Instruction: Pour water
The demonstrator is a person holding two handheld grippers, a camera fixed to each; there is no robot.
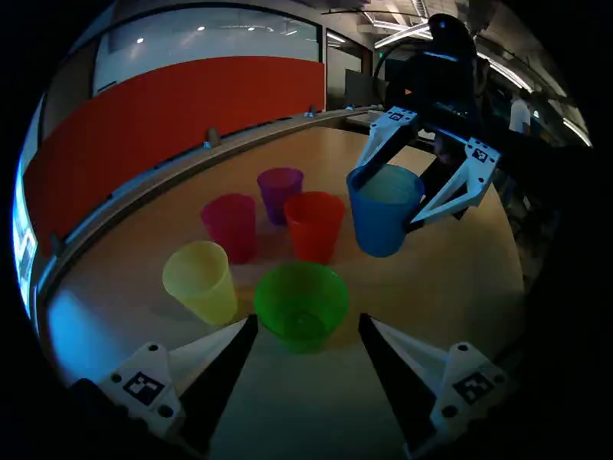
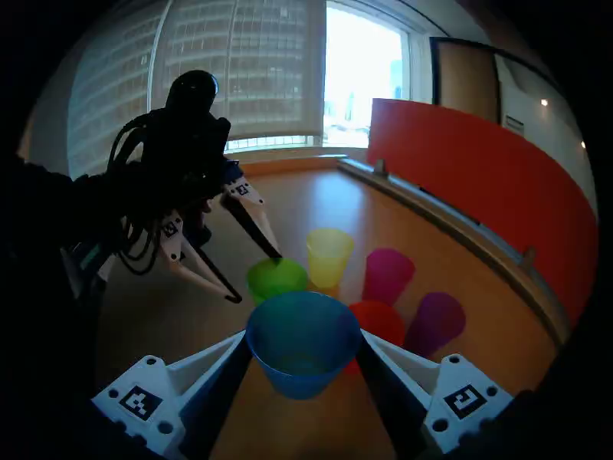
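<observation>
Wooden bench (image 1: 306, 406) carries a cluster of plastic cups. Nearest, the left claw (image 1: 306, 318) is released, its fingers spread, with a green cup (image 1: 301, 305) just beyond the tips. A yellow cup (image 1: 201, 280) stands left of it. A pink cup (image 1: 230, 226), an orange cup (image 1: 314, 226) and a purple cup (image 1: 279, 192) stand farther back. Far right, the right claw (image 1: 385, 203) grasps a blue cup (image 1: 383, 218) by both sides, just beside the orange cup.

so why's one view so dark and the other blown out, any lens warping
Left gripper view: dim overall, and the red wall bows with the fisheye. Right gripper view: the window is blown out white, so the left gripper is nearly a silhouette, while the blue cup up close is evenly lit.
</observation>
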